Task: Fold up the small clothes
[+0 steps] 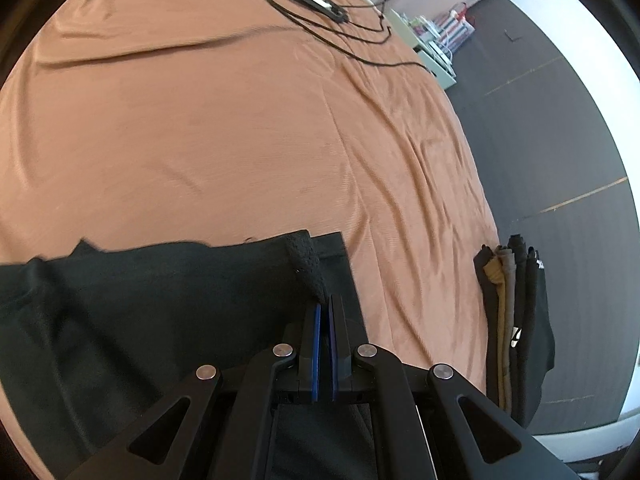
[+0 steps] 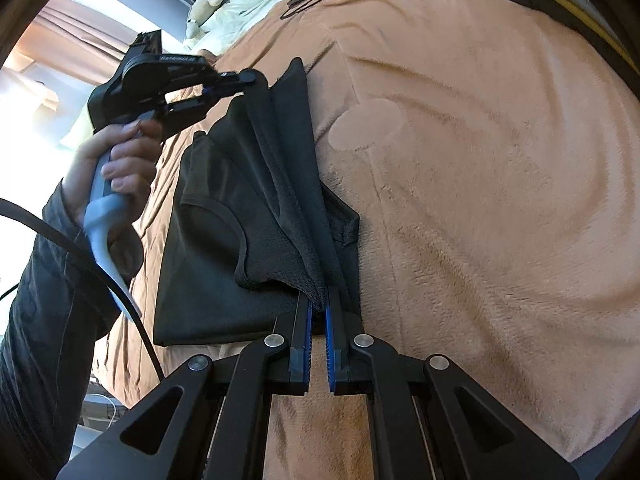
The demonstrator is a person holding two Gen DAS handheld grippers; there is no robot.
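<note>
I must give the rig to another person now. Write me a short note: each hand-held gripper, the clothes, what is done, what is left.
Left hand-held gripper: shut on one edge of the black garment.
Right hand-held gripper: shut on another bunched edge of it.
Garment: on the brown blanket, one flap lifted between both grippers.
Done: folded pile at the bed edge.
Left: lay the flap over, finish folding.
</note>
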